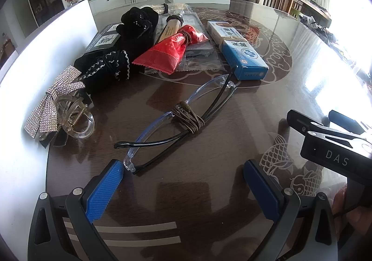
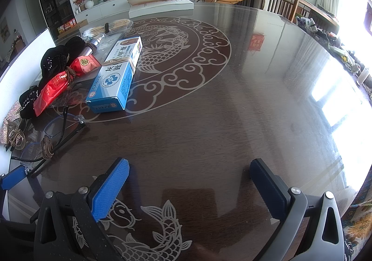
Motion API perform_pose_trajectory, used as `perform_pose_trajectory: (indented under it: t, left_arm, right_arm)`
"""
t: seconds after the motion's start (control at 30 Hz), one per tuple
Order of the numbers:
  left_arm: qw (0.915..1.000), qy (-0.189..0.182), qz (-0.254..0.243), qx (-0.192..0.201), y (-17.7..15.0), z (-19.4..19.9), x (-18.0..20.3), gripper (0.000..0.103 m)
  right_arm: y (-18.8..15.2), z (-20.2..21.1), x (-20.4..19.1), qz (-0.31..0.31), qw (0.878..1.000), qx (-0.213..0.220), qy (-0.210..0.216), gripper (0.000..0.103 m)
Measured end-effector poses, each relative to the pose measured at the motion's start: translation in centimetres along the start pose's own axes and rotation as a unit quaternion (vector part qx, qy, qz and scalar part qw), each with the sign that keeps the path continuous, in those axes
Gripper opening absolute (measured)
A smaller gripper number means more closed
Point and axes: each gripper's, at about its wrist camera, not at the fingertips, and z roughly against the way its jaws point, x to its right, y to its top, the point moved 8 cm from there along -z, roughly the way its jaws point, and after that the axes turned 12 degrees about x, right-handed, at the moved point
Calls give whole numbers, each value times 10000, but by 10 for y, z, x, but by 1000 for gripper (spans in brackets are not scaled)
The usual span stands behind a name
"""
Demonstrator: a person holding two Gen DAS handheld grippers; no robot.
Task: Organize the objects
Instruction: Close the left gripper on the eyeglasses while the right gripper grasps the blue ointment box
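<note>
Folded glasses [image 1: 176,119] — just beyond the spread left hand-held gripper [image 1: 183,182]

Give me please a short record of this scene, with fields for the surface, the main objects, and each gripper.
surface: dark glossy table with pale fish and cloud patterns
glasses: folded, brown cord wound around the middle, lying nearest the left gripper
blue box: lying flat, band around it
red packet: tied with cord, beside black fabric item
hair clip: clear, next to rhinestone bow
left gripper: open, holding nothing
right gripper: open, over bare table
</note>
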Motion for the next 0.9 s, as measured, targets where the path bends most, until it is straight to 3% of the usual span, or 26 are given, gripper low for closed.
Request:
perform_pose_trajectory:
  t: [0.27,0.47,0.7,0.83,0.9]
  left_arm:
    - [9999,-77,-92,9,0,0,0,103]
    - [9990,-278,-186,-298,-13,12,-10,103]
    - [9992,-259,271,104,4,45,-55,103]
    - [9987,-412,230,193,18,45,-67,102]
    - [9994,-257,93,213,26,41,-66,102]
  right_arm:
    - [0,0,0,1,10000,-1,0,103]
    - [0,0,0,2,10000,0,1,103]
    - [0,0,0,-2,10000,0,1,103]
    - [0,0,0,0,10000,0,2,103]
    - [0,0,0,2,10000,1,1,103]
